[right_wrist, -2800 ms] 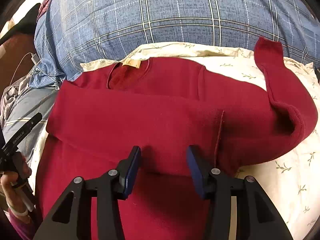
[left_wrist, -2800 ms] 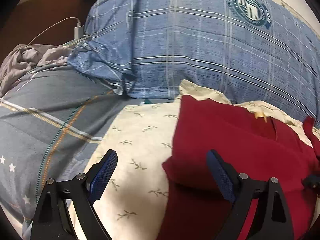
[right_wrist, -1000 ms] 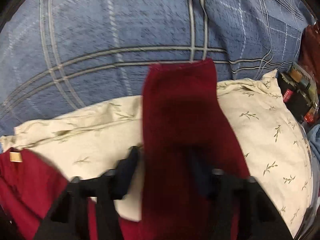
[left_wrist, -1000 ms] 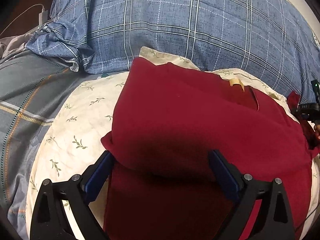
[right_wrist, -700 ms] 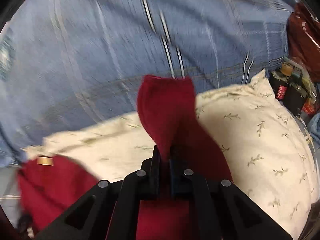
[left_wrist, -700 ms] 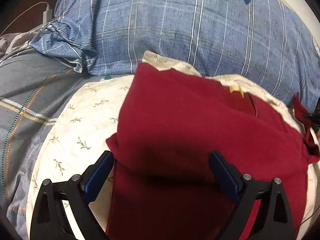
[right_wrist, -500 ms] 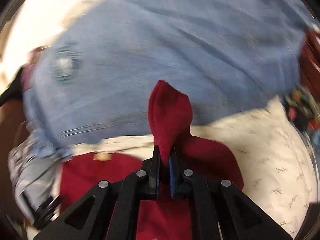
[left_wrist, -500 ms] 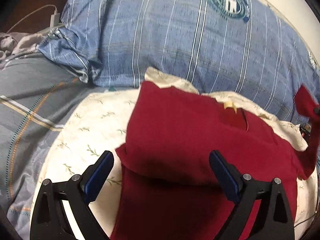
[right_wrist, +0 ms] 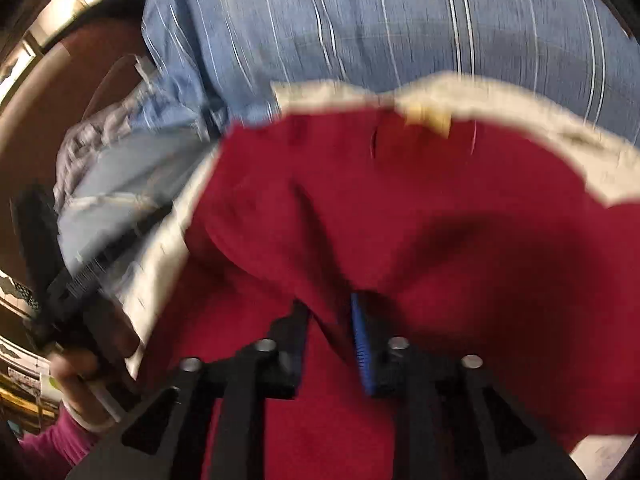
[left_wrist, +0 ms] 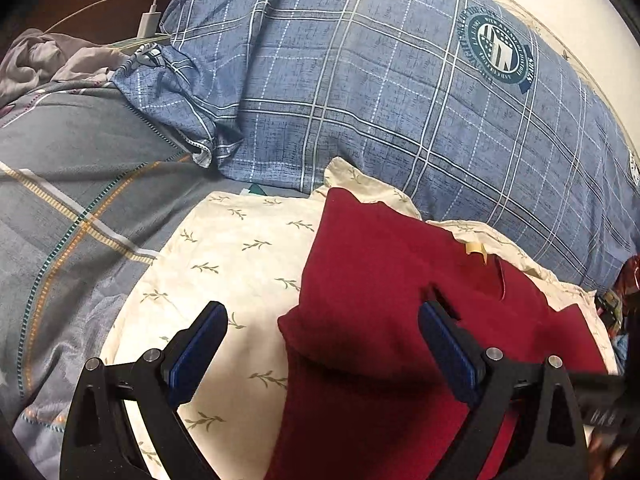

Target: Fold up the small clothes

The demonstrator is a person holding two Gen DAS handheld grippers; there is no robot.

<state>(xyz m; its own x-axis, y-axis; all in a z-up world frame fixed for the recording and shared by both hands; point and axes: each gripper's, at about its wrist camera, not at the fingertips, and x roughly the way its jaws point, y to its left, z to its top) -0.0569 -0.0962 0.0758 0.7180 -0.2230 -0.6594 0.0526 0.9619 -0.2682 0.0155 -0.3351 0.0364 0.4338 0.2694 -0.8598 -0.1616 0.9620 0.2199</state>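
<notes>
A dark red sweater (left_wrist: 392, 304) lies on a cream pillow with a leaf print (left_wrist: 240, 248); its left sleeve is folded across the body, and a tan neck label shows at the collar. My left gripper (left_wrist: 322, 344) is open and empty, hovering over the sweater's left edge. In the blurred right wrist view my right gripper (right_wrist: 330, 332) holds a fold of the sweater's sleeve (right_wrist: 328, 264) between narrowly parted fingers, over the sweater's body (right_wrist: 440, 208).
A blue plaid quilt (left_wrist: 400, 100) is bunched behind the pillow. A grey striped bedsheet (left_wrist: 80, 184) lies to the left. A white charger and cable (left_wrist: 148, 24) rest at the far left. The person's left hand (right_wrist: 84, 364) shows in the right wrist view.
My right gripper closed on the right sleeve, lifted it, and has swung it left and down over the sweater's body. My left gripper drew back slightly to the left and stayed open.
</notes>
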